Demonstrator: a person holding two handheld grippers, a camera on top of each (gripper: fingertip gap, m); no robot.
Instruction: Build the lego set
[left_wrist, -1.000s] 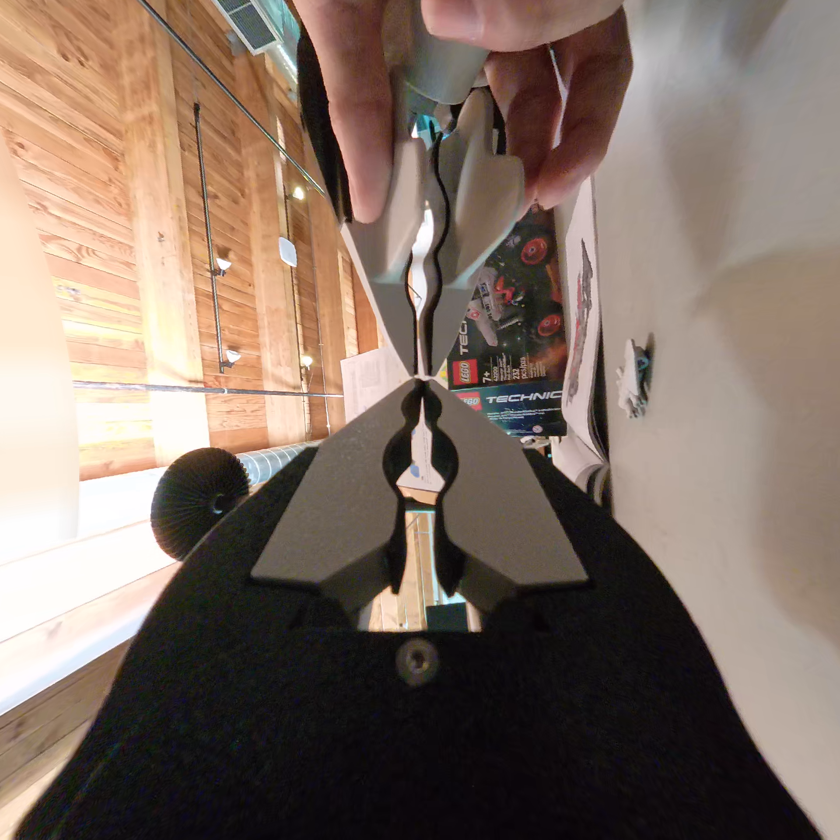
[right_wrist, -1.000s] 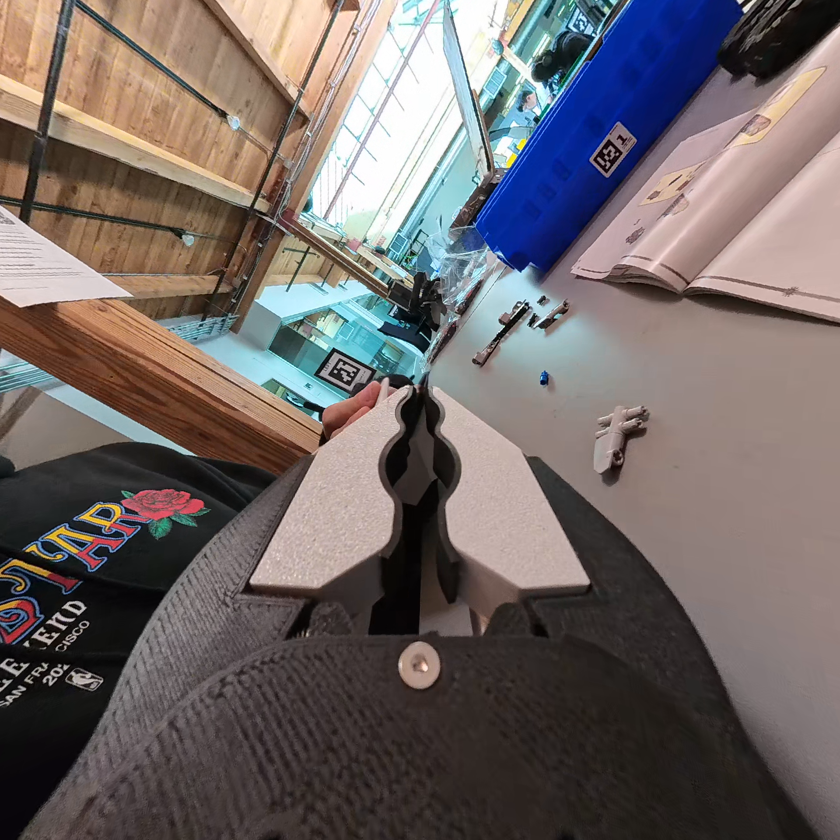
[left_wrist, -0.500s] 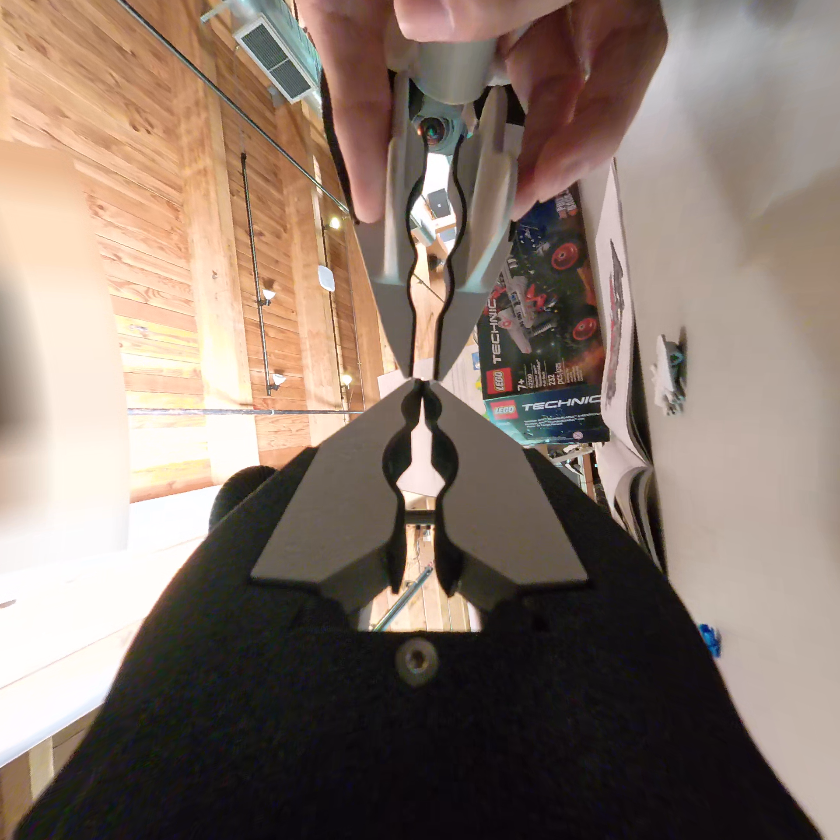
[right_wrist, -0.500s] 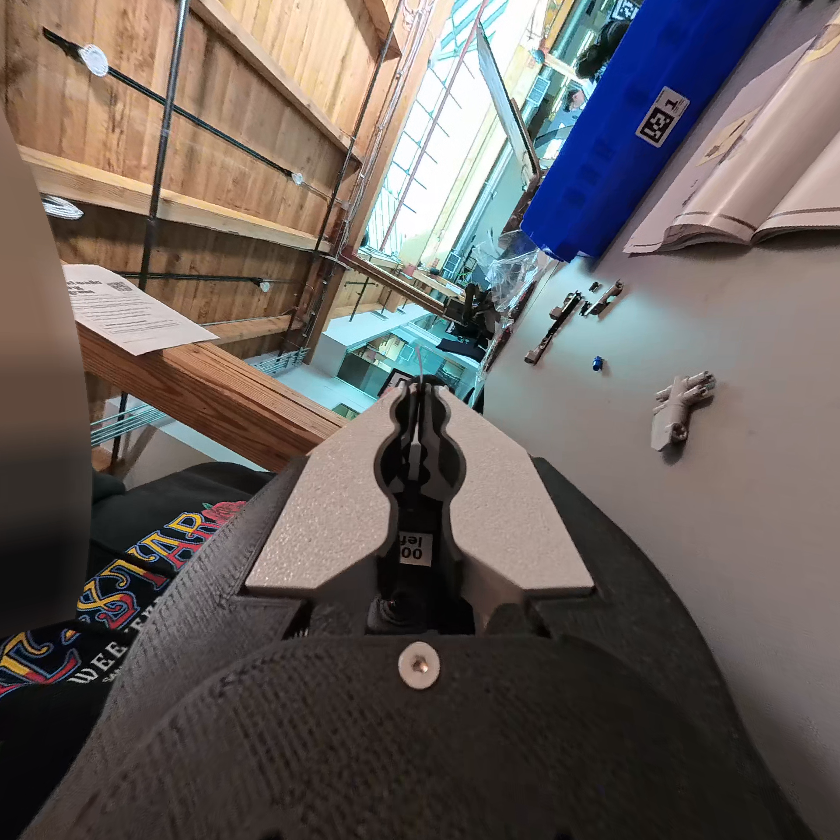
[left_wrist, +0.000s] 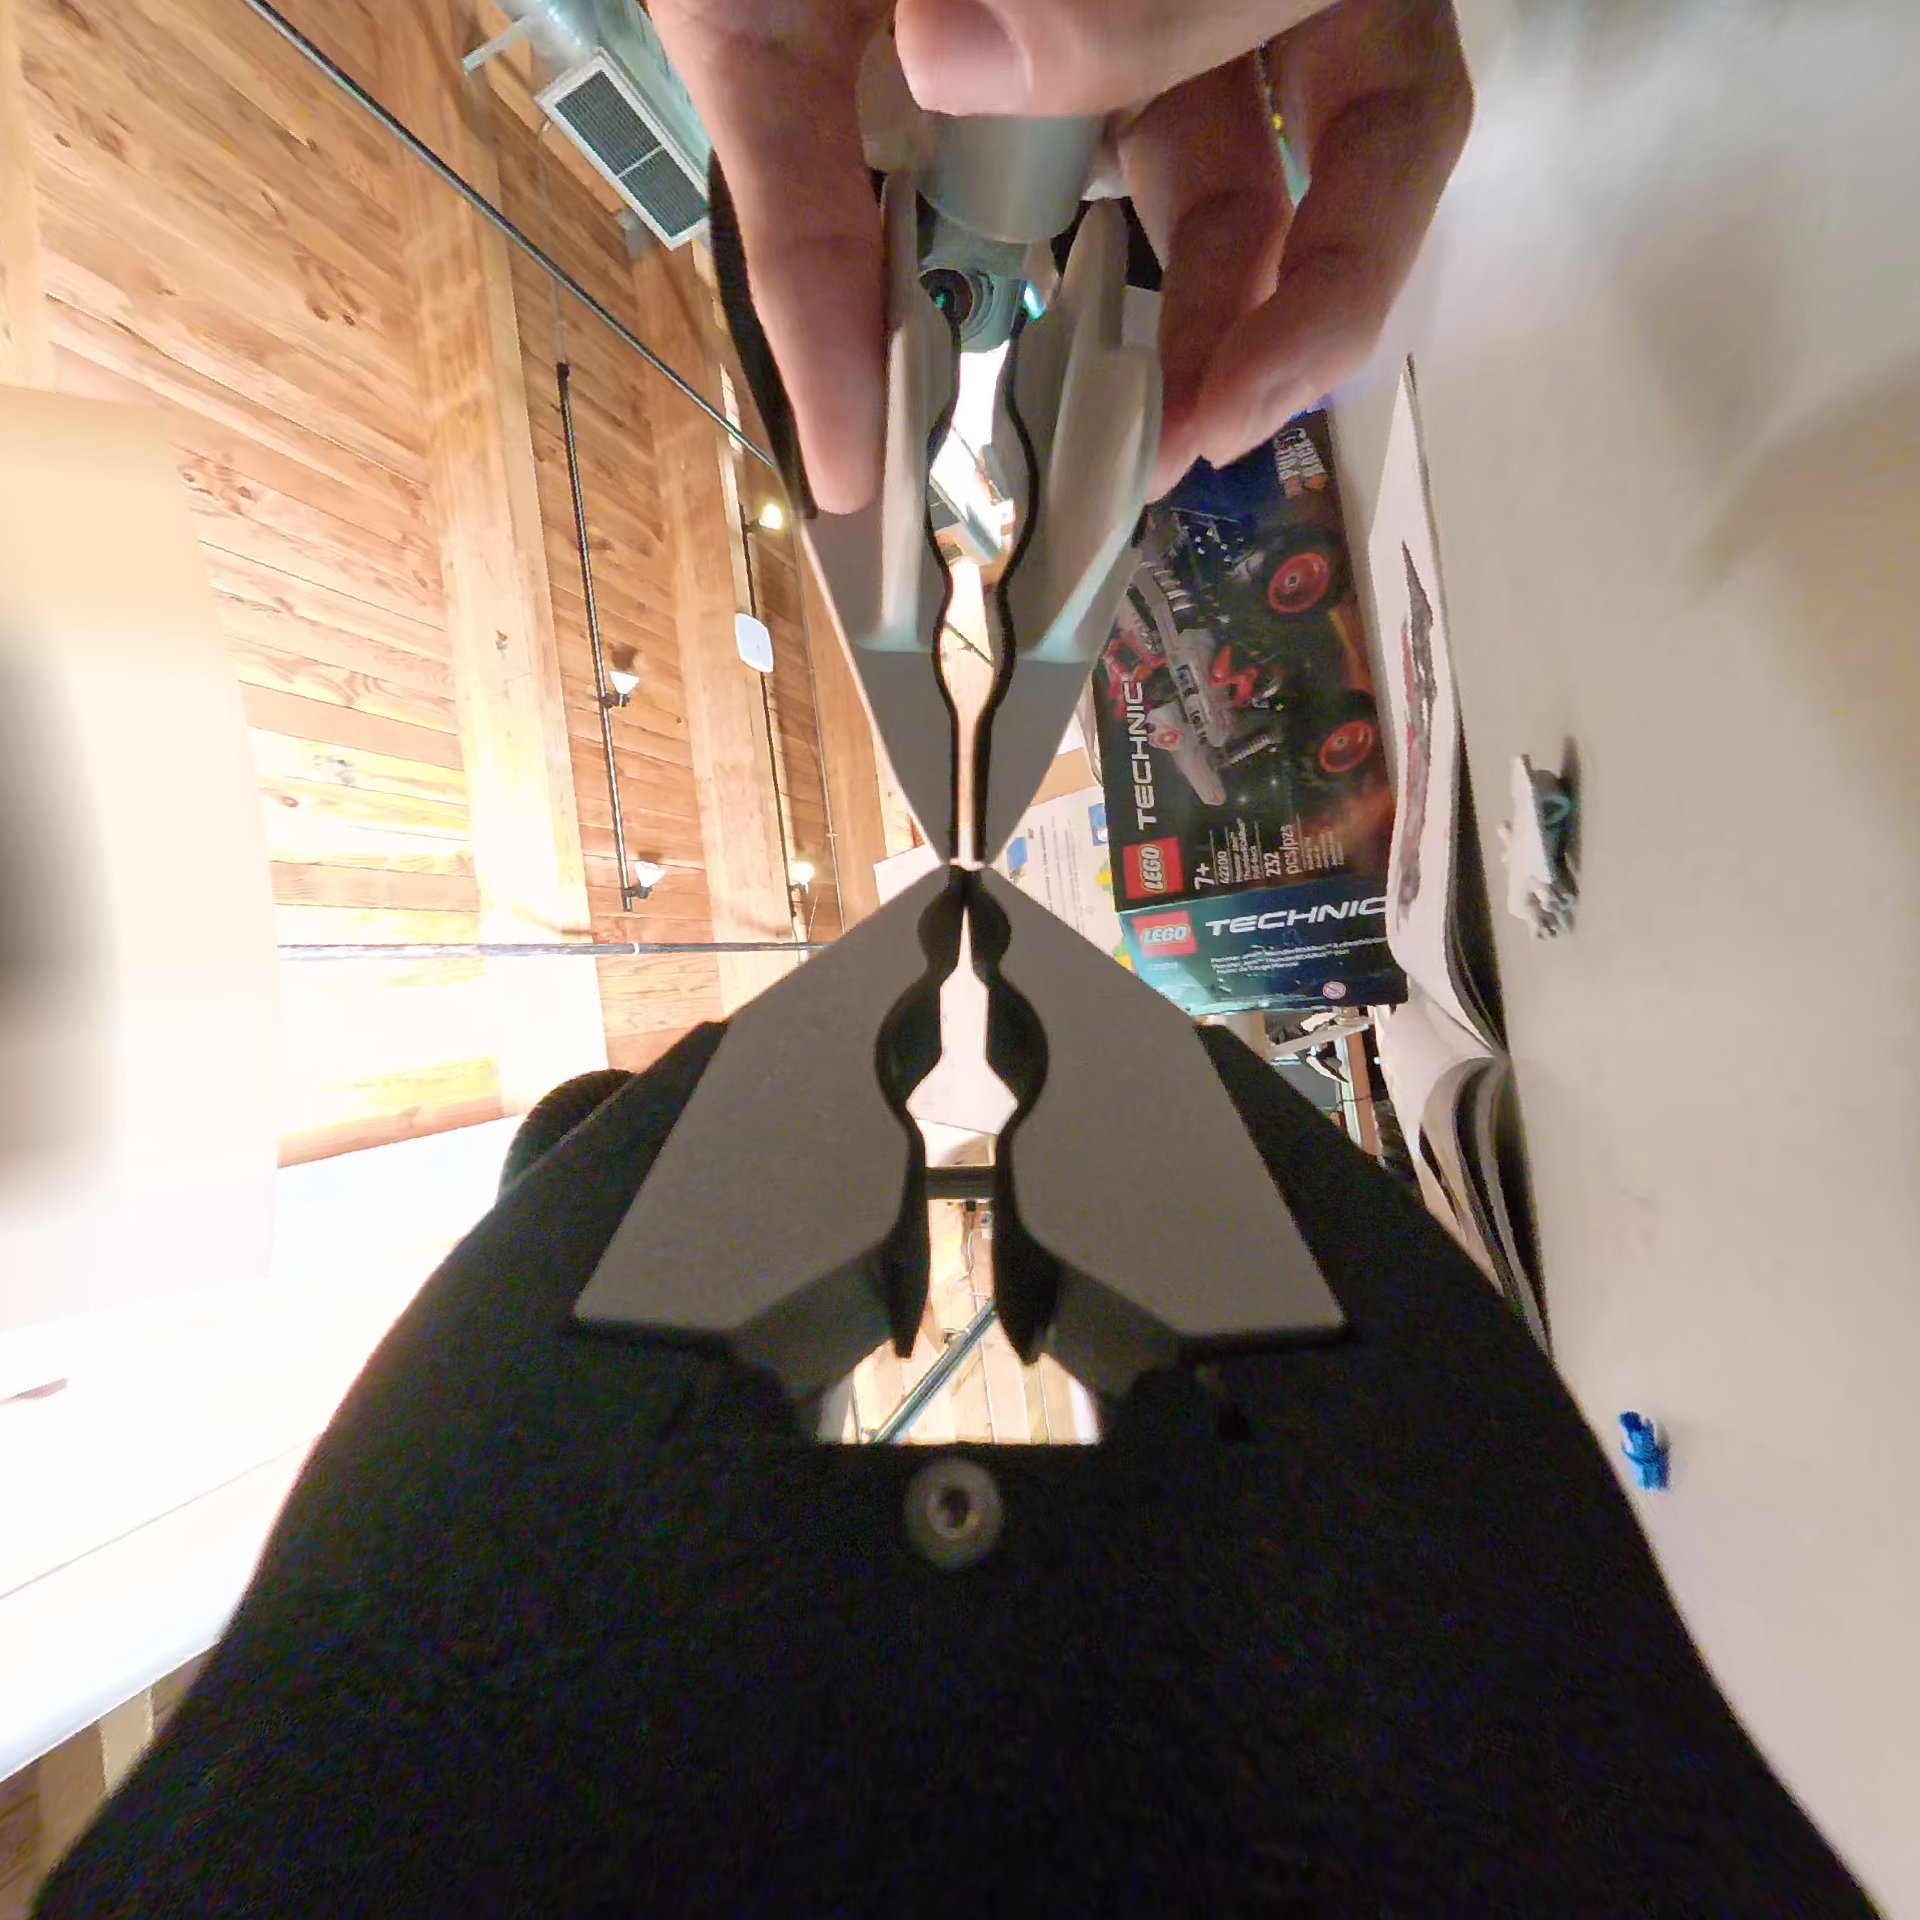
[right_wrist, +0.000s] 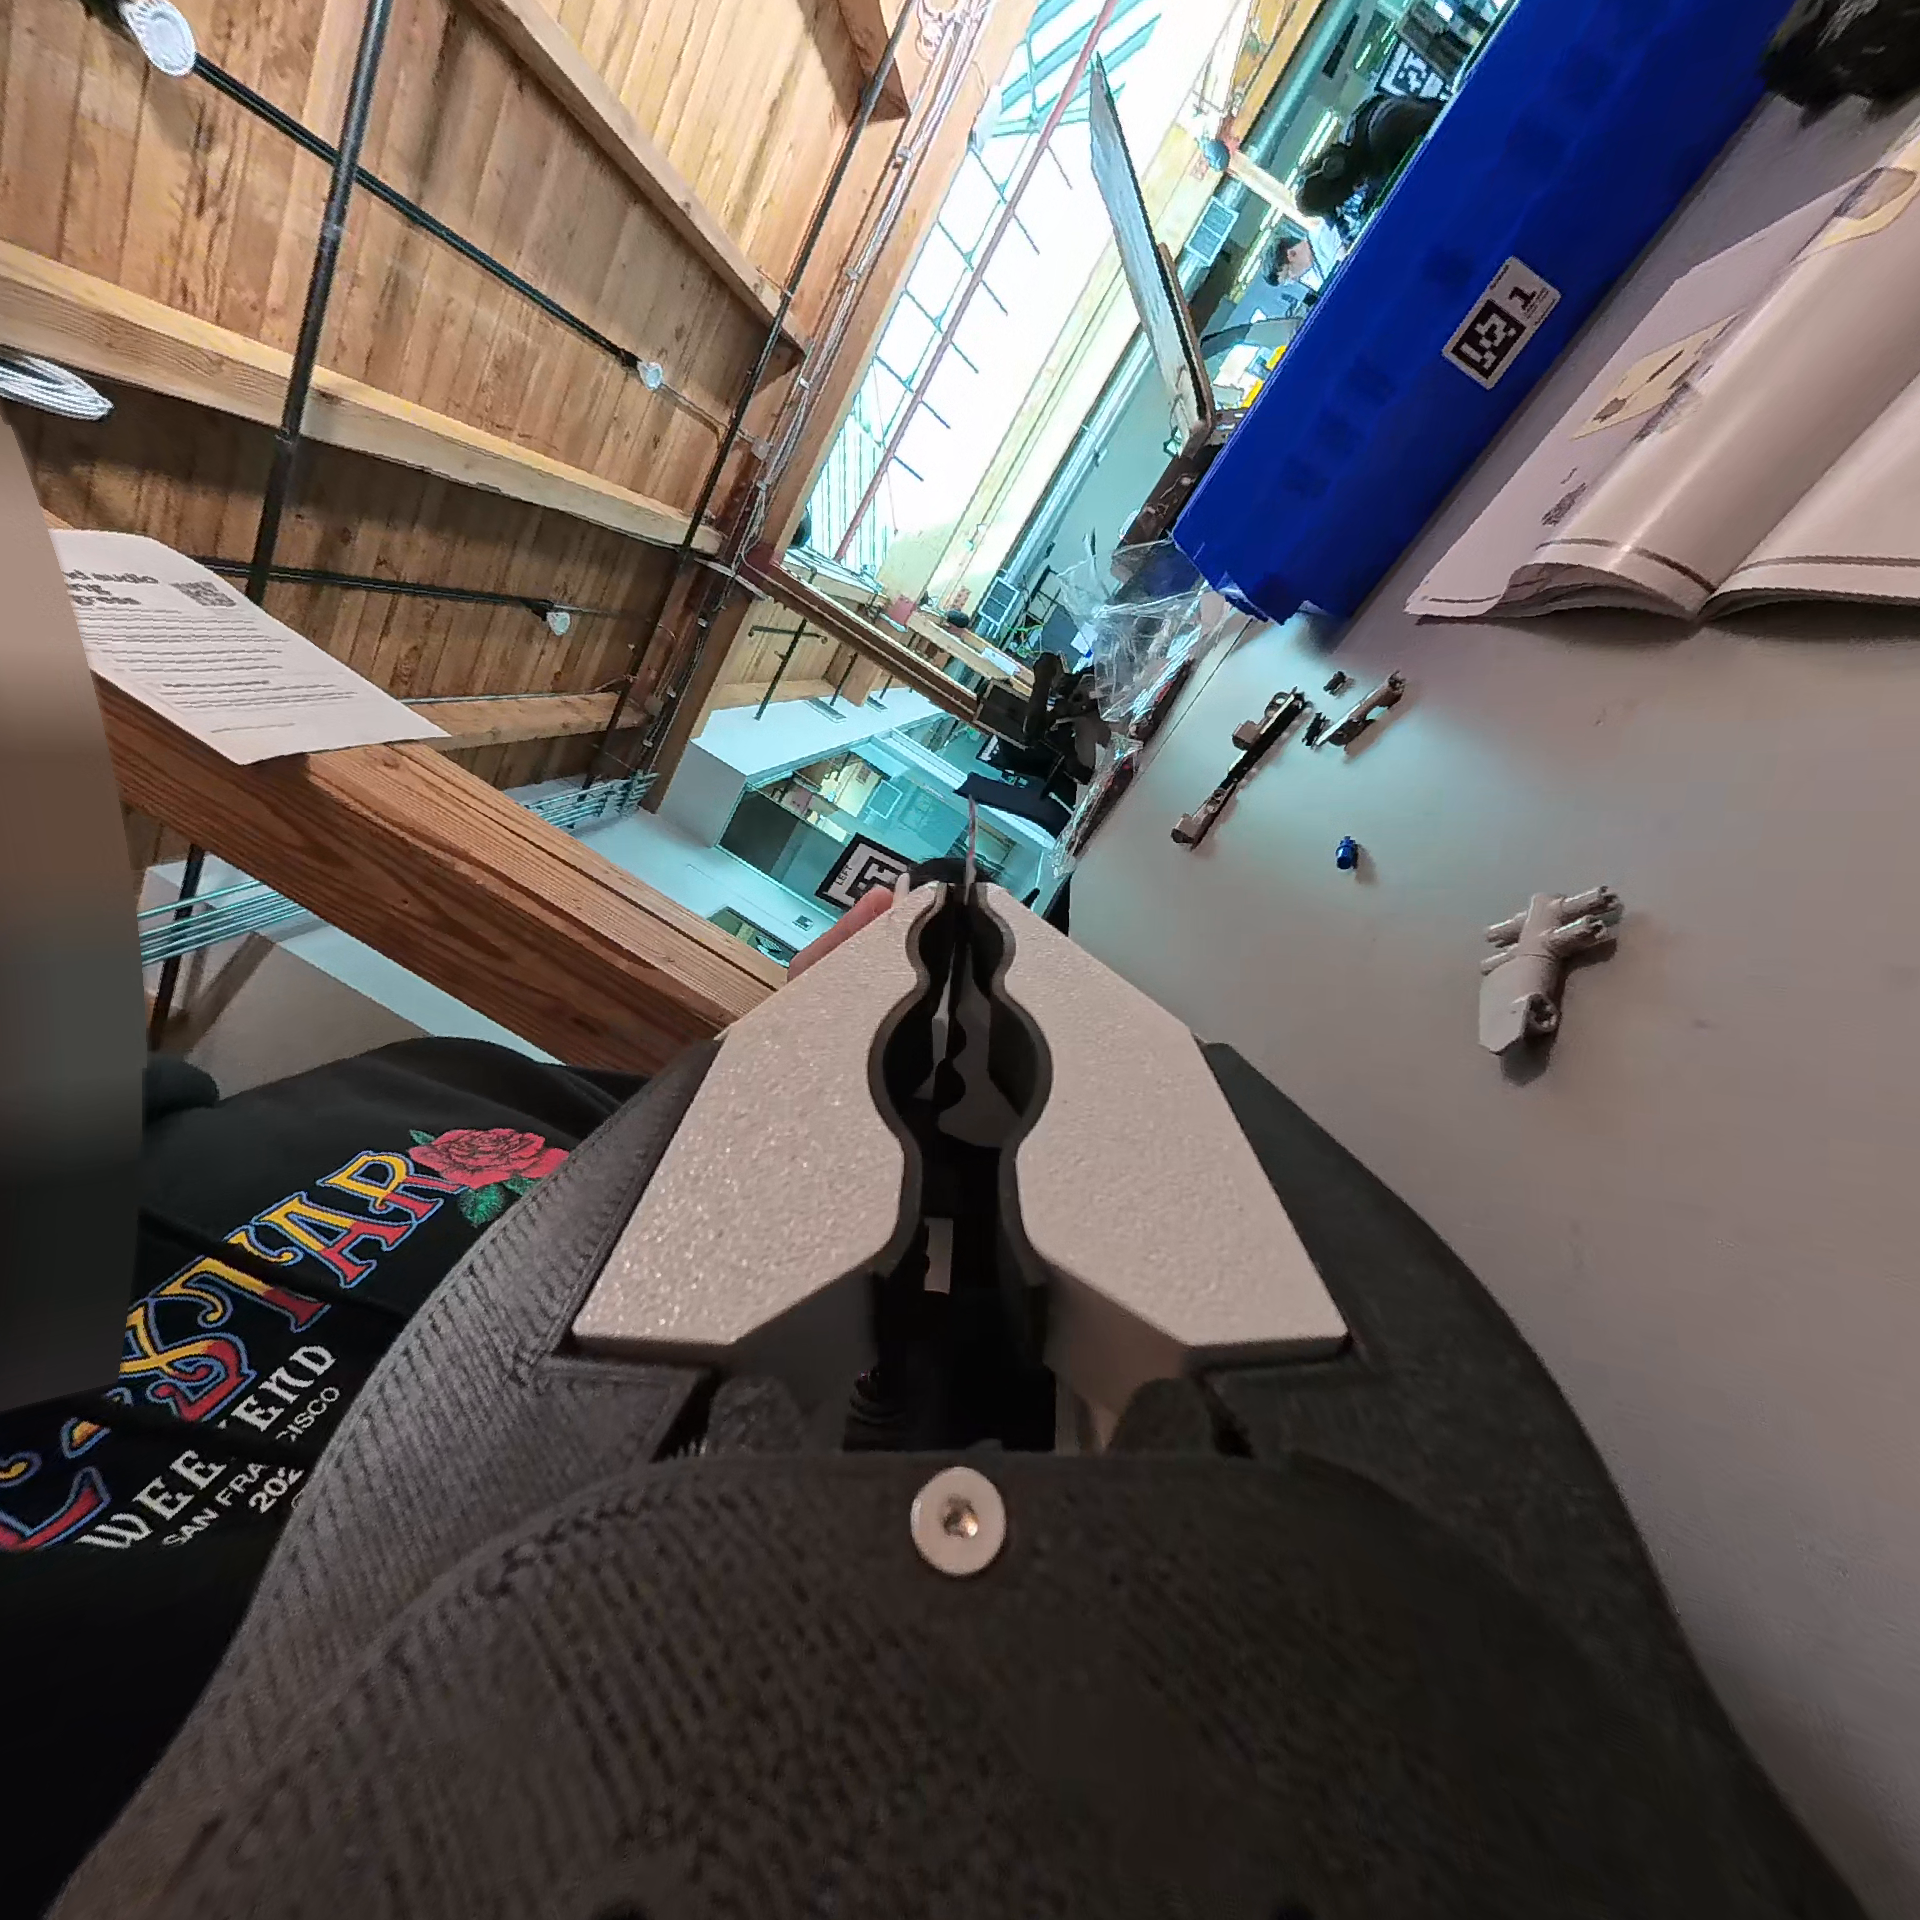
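Both grippers are held up off the grey table (right_wrist: 1662, 1247) and meet tip to tip. In the left wrist view my left gripper (left_wrist: 964, 885) is shut with nothing visible between its tips. My right gripper (left_wrist: 966, 847) points back at it from above, held by a hand (left_wrist: 1247, 312), and is shut too. In the right wrist view the right gripper (right_wrist: 951, 896) is shut and hides the left one. A grey lego piece (right_wrist: 1538, 966) and a small blue pin (right_wrist: 1347, 852) lie on the table, apart from both grippers.
Dark long lego pieces (right_wrist: 1242, 764) lie farther off on the table. An open instruction booklet (right_wrist: 1766, 499) and a blue bin (right_wrist: 1455, 343) are behind them. The lego box (left_wrist: 1247, 748) stands at the table's far side. A person's black shirt (right_wrist: 260, 1299) is close on the left. My two grippers' fingertips are within a few centimetres of each other. Both grippers' tips are roughly 11 cm from the grey lego piece (right_wrist: 1538, 966).
Both grippers have stayed tip to tip while turning a little, so the table and box have shifted in view. The right gripper's fingers parted slightly half a second ago and are now together.
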